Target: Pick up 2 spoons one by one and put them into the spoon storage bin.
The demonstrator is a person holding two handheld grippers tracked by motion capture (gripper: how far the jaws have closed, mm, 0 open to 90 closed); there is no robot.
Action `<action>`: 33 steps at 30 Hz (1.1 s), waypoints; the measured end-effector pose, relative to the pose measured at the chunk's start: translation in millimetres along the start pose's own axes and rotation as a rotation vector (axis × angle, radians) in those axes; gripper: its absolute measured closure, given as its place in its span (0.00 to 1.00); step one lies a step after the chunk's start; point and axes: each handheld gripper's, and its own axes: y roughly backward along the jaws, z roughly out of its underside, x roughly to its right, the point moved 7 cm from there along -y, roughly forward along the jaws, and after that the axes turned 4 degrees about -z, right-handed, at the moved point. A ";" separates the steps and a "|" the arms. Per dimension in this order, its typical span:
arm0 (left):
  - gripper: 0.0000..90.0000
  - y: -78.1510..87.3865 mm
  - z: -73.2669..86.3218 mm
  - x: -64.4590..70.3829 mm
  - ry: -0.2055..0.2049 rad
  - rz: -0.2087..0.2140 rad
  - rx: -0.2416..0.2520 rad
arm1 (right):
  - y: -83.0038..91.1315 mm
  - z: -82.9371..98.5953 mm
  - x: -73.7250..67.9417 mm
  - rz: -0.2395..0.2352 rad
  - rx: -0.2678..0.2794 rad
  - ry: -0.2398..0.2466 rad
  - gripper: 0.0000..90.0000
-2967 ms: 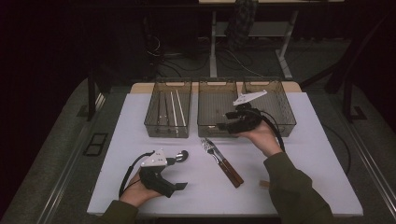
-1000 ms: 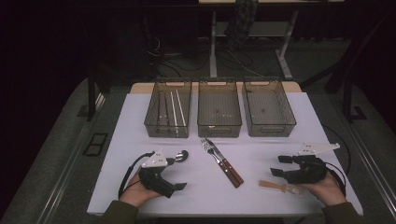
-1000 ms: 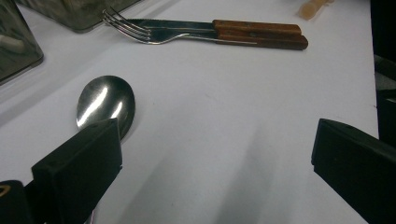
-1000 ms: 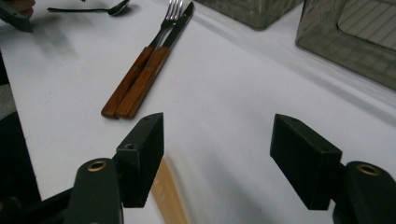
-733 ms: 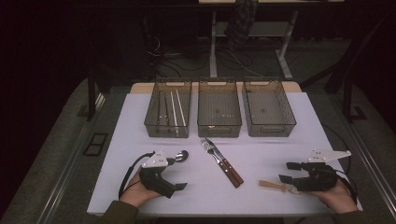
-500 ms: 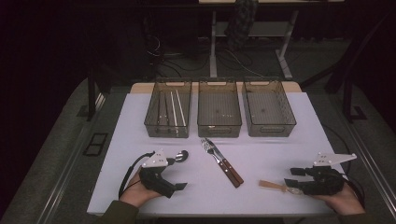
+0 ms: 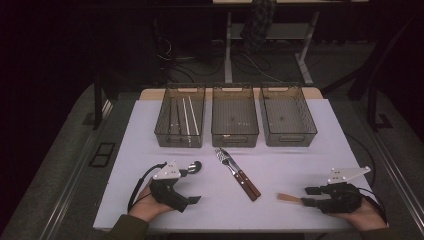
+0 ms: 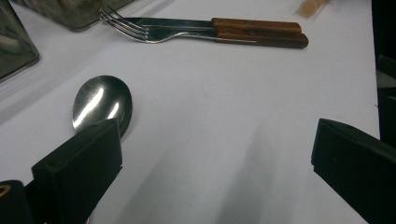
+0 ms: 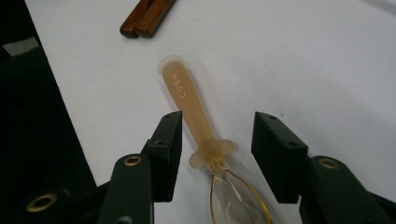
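Note:
A tan-handled utensil [image 7: 289, 198] with a clear, gold-wired head lies near the table's front right. My right gripper [image 7: 305, 196] is open, its jaws on either side of the handle [image 9: 187, 100] without touching it; that gripper [image 9: 218, 129] rests low on the table. A steel spoon [image 7: 193, 166] lies at the front left. My left gripper [image 7: 192, 185] is wide open beside it, and the spoon bowl [image 8: 100, 102] sits just past the left jaw of that gripper [image 8: 215, 154]. A fork and knife [image 7: 239, 174] with wooden handles lie side by side in the middle.
Three smoky plastic bins stand in a row at the back of the white table: the left bin [image 7: 178, 140] holds several thin sticks, while the middle bin [image 7: 235, 139] and right bin [image 7: 290, 139] look bare. The fork [image 8: 140, 31] lies ahead of the left gripper.
My right gripper has come back from the right bin to the front right of the table and settled around the tan handle. The left gripper has stayed put.

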 end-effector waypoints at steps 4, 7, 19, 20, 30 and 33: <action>0.00 -0.6 0.4 -0.1 0.001 0.001 -0.004 | -7.7 0.2 1.0 -0.004 -0.024 0.017 0.61; 0.00 -0.5 0.0 0.5 0.002 0.002 0.000 | -12.3 2.3 1.5 0.013 -0.054 0.051 0.63; 0.00 -1.4 0.8 0.9 -0.003 0.004 -0.007 | -14.0 4.5 -4.6 0.045 -0.092 0.153 0.74; 0.00 -1.5 0.8 1.0 -0.002 0.003 -0.007 | -14.0 4.6 -4.8 0.046 -0.092 0.156 0.75; 0.00 -0.6 0.2 0.5 -0.005 0.002 -0.003 | -13.2 2.6 -8.6 0.056 -0.104 0.190 0.78; 0.00 -0.5 0.1 0.7 -0.004 0.003 -0.001 | -11.0 -0.5 -8.7 0.050 -0.079 0.183 0.82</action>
